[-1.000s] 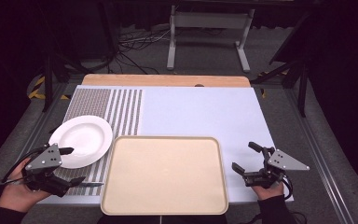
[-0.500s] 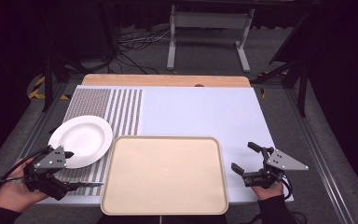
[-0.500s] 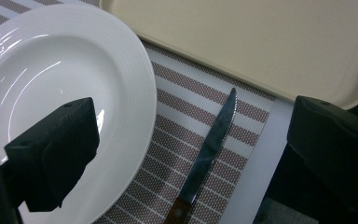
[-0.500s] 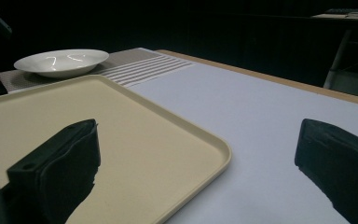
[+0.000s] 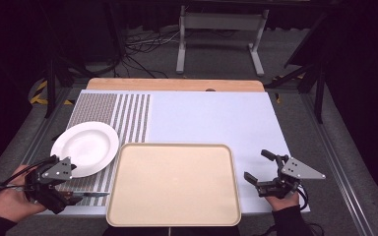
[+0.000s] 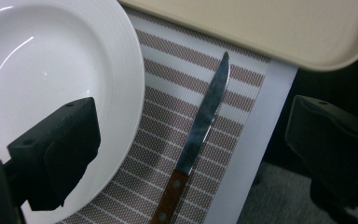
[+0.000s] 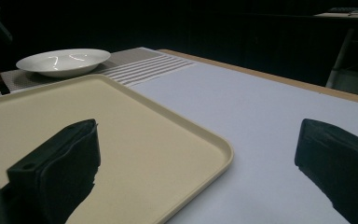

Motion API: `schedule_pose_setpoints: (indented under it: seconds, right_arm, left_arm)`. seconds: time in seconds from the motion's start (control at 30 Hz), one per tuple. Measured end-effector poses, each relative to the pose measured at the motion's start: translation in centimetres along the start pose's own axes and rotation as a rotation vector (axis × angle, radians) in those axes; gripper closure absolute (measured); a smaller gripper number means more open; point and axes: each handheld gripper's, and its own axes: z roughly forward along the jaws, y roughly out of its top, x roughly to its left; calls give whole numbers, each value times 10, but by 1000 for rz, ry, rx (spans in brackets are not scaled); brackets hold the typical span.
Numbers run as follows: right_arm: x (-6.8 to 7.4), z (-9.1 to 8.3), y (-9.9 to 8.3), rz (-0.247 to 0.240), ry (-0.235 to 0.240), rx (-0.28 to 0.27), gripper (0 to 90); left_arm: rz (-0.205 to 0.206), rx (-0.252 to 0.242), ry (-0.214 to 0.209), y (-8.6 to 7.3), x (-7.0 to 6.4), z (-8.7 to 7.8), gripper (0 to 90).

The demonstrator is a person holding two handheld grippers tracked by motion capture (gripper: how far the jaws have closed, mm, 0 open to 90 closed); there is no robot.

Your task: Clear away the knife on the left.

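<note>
A table knife (image 6: pixel 200 126) with a brown wooden handle lies on the striped placemat (image 6: pixel 168 116), its blade tip pointing at the beige tray (image 6: pixel 270 28). My left gripper (image 6: pixel 193 149) is open, its jaws standing on either side of the knife without touching it. From above, the left gripper (image 5: pixel 69 192) sits at the near left corner, with the knife (image 5: pixel 89 194) just ahead of it. A white plate (image 5: pixel 85 147) rests on the placemat beside the tray (image 5: pixel 174 184). My right gripper (image 5: pixel 256 164) is open, low over the table right of the tray.
A pale mat (image 5: pixel 211 118) covers the middle and right of the table, with a wooden strip (image 5: pixel 174 84) along the far edge. The table's near edge and the dark floor (image 6: pixel 279 200) lie just right of the knife in the left gripper view.
My left gripper has drawn slightly back toward the near edge. The knife, plate, tray and right gripper have stayed put.
</note>
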Motion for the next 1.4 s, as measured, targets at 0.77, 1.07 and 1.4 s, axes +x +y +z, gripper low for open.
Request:
schedule_pose_setpoints:
  seconds: [0.77, 1.07, 1.4]
  right_arm:
    - [-1, 1, -1, 9, 14, 8, 10]
    - [-1, 2, -1, 6, 24, 11, 13]
    - [-1, 2, -2, 13, 31, 12, 12]
  left_arm:
    - [64, 241, -88, -18, 10, 16, 193]
    - [147, 302, -100, -21, 17, 26, 328]
    - [215, 358, -131, -22, 24, 38, 567]
